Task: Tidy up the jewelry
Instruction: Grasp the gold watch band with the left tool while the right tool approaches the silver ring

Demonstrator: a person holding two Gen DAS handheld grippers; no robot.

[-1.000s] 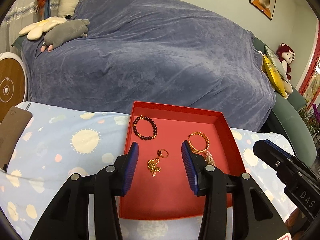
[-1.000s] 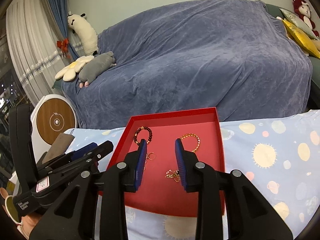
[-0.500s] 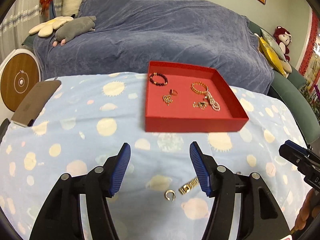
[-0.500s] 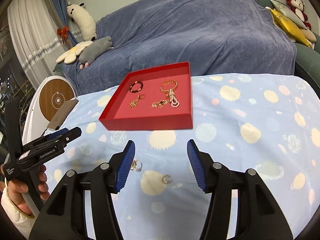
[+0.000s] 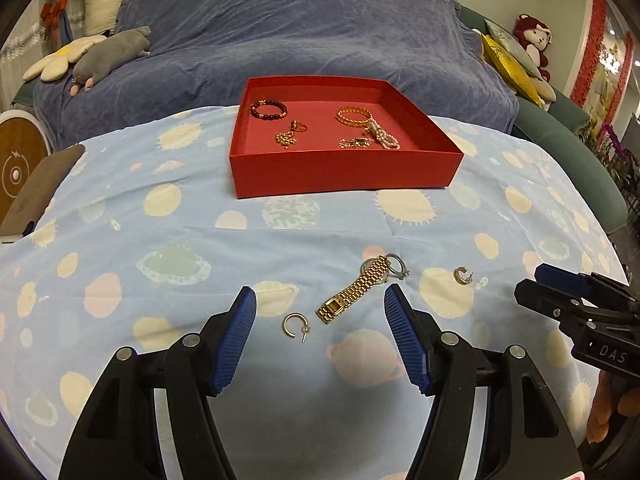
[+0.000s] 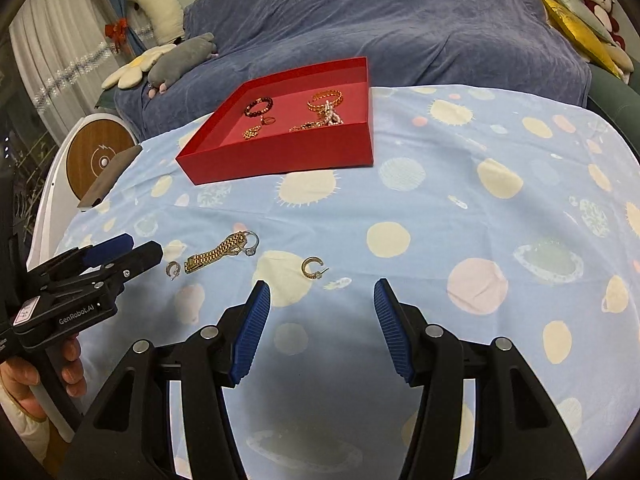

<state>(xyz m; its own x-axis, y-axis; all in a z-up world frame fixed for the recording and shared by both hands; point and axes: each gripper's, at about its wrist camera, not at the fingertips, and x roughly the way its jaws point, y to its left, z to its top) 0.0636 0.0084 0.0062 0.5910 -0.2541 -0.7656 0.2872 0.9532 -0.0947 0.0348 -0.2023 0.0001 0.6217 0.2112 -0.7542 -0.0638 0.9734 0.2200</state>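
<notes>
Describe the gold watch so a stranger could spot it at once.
Start at the red tray on the blue spotted cloth, then come toward the camera to the loose pieces on the cloth. The gold watch lies between two hoop earrings, a silver ring at its far end; it alone is a long, flat link band.

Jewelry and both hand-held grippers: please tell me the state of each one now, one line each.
Left hand-held gripper: open, empty.
Right hand-held gripper: open, empty.
Red cardboard tray: lidless, holding several jewelry pieces.
Dark beaded bracelet: inside tray.
Gold link watch band: flat on cloth, outside tray.
Silver ring: touching the band's far end.
Two gold hoop earrings: on cloth, apart.
</notes>
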